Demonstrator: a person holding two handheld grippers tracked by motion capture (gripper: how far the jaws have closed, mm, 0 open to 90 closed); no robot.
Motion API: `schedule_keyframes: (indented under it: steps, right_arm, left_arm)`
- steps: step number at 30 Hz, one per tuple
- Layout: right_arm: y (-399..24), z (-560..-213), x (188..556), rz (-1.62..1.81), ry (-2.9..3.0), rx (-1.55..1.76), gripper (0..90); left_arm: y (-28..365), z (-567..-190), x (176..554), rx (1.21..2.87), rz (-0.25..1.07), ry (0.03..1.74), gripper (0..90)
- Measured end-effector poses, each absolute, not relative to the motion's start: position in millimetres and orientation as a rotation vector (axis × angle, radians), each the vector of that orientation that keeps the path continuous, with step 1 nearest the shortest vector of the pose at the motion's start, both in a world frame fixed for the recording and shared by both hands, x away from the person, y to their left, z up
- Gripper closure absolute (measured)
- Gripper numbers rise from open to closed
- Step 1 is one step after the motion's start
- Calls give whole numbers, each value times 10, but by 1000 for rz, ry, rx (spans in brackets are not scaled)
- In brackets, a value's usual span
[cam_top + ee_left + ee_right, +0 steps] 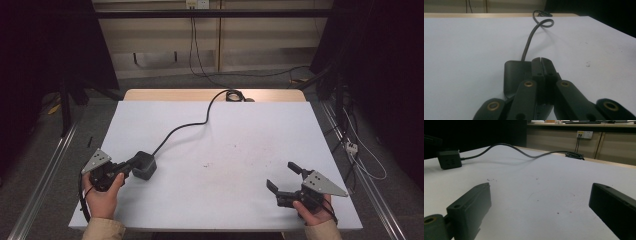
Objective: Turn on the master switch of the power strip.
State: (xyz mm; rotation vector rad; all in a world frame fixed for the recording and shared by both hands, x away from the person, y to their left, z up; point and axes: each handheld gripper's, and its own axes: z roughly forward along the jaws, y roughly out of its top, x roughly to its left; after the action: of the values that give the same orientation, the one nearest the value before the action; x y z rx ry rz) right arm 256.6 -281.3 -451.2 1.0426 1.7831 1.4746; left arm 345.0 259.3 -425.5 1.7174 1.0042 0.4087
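Hiding part of the black power cube (pixel 515 72): left hand-held gripper (pixel 541 60).

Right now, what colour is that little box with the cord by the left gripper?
The box is black or very dark grey, like its cord; the right gripper view shows it best.

Left gripper (pixel 540 60) tips cover the near top of the black power cube (pixel 515 75); whether they touch it can't be told. Cube's lower part cut off behind the linkage at btm edge. Cable (pixel 187 125) runs to the tabletop's far edge, where its coil (pixel 234 95) is too small to read. Right gripper (pixel 539 205) jaw bodies cut off by btm edge.
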Motion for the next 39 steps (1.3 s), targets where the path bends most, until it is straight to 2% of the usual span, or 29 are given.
schedule_keyframes:
  steps: [39]
  right_arm:
    - [-2814,-4509,2563,1474,1783,1041,37]
  left_arm:
    - [2593,-4295,3466,1743,434,1022,900]
